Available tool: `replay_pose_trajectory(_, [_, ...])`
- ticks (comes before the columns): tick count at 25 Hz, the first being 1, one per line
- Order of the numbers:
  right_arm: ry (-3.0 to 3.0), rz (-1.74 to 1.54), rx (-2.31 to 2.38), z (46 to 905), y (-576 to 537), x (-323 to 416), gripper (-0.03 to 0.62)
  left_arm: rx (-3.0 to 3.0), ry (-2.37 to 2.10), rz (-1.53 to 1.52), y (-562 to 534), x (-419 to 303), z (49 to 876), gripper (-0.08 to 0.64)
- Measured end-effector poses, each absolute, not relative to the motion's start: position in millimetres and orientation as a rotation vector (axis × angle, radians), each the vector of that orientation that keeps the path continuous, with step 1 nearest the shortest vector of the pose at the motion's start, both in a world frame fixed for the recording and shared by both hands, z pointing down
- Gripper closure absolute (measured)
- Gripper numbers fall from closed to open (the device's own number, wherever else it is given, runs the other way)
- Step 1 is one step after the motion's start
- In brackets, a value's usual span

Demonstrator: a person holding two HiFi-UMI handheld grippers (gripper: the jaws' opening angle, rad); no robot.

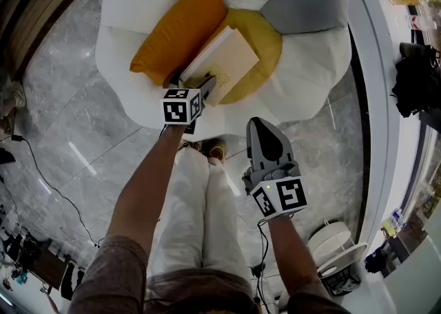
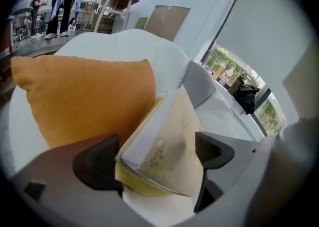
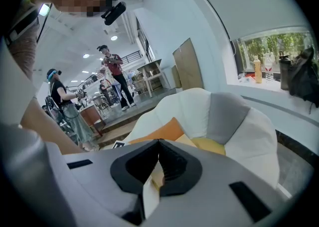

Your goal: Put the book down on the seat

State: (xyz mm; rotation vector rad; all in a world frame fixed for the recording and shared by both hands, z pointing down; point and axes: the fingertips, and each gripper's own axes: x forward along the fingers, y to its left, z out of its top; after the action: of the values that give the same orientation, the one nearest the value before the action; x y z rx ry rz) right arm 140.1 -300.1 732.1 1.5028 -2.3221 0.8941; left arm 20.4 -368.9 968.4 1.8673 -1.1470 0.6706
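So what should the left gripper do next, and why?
Probably back the left gripper straight off the book: its jaws stand open either side of the corner, and the book already lies on the seat, leaning on the pillow.

The closed book [image 1: 224, 61], with a cream cover and white page edges, lies tilted on the round yellow seat [image 1: 267, 34] of the white petal-shaped chair [image 1: 303, 78], one long side propped against the orange cushion [image 1: 180, 27]
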Motion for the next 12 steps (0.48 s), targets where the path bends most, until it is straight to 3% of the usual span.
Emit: replay_pose_trajectory(12, [-2.323,0.906,1.505,729.4,-291.6,145.7,0.575,1.861,-1.237,0.78,-360.4,15.7,964.5,0.072])
